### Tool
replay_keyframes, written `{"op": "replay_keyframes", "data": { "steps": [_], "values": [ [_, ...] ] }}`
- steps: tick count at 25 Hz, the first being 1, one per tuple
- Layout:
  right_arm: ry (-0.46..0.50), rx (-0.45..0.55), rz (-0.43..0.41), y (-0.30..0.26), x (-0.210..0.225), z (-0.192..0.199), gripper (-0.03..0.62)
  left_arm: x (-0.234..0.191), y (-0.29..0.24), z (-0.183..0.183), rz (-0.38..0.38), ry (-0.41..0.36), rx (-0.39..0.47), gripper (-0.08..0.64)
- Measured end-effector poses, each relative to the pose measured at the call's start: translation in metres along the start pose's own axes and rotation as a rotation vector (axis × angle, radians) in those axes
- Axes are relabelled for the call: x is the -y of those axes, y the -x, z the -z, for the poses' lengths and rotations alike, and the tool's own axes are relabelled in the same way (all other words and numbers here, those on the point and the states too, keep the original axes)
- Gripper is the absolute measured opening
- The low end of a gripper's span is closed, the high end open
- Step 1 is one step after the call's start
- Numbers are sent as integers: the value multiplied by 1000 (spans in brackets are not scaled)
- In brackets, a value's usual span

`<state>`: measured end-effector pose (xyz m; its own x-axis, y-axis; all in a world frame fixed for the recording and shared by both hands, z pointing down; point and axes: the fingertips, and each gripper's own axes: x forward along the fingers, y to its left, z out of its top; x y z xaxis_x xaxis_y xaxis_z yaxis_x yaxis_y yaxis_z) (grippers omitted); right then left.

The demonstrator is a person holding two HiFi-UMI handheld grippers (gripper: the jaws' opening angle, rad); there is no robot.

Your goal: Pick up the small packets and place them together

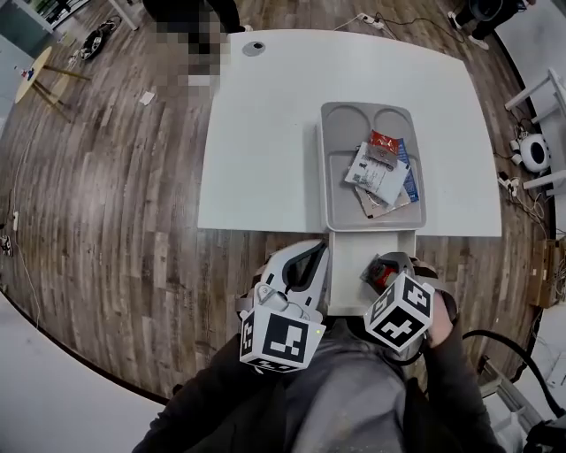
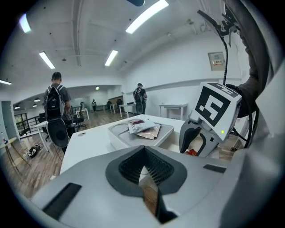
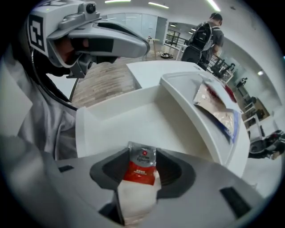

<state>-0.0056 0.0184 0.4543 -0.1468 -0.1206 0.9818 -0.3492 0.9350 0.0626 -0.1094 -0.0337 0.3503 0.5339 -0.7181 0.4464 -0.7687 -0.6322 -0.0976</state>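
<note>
Red-and-white foil packet [image 3: 141,171] sits loose between the right gripper's [image 3: 142,161] parted jaws, over a white box [image 3: 133,120] at the tabletop [image 1: 265,133] edge. The left gripper's [image 2: 144,173] jaws are closed and empty. Light, limp, probably slick: best pinched across its flat faces.

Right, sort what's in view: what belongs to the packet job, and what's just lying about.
Job: red packet between the open jaws of the right gripper; white box under it; packet pile; grey tray holding it; left gripper, empty.
Lying about: round cap in the table; power strip and side table on the floor.
</note>
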Motion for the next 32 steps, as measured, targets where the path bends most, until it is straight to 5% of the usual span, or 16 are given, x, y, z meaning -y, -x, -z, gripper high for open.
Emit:
{"op": "replay_keyframes", "data": {
  "steps": [10, 11, 13, 16, 23, 30, 32],
  "values": [
    [6, -53, 29, -2, 9, 1, 184, -8, 1, 4, -18, 18, 0, -3],
    [15, -60, 53, -2, 13, 0, 165, -8, 0, 4, -17, 19, 0, -3],
    [26, -69, 90, -2, 20, 0, 3, -8, -3, 4, -13, 20, 0, -3],
    [11, -52, 84, -2, 22, 0, 3, -10, -7, 6, -5, 23, -4, -3],
    [-293, 199, -24, 25, 21, -27, 3, -13, -16, 11, 25, 37, -15, -3],
    [-205, 26, 153, 15, 32, -1, 6, -12, -26, 6, 92, 4, -9, -3],
    [-197, -9, 145, 11, 31, 3, 59, -13, -29, 6, 112, -8, -7, -3]
  ]
}}
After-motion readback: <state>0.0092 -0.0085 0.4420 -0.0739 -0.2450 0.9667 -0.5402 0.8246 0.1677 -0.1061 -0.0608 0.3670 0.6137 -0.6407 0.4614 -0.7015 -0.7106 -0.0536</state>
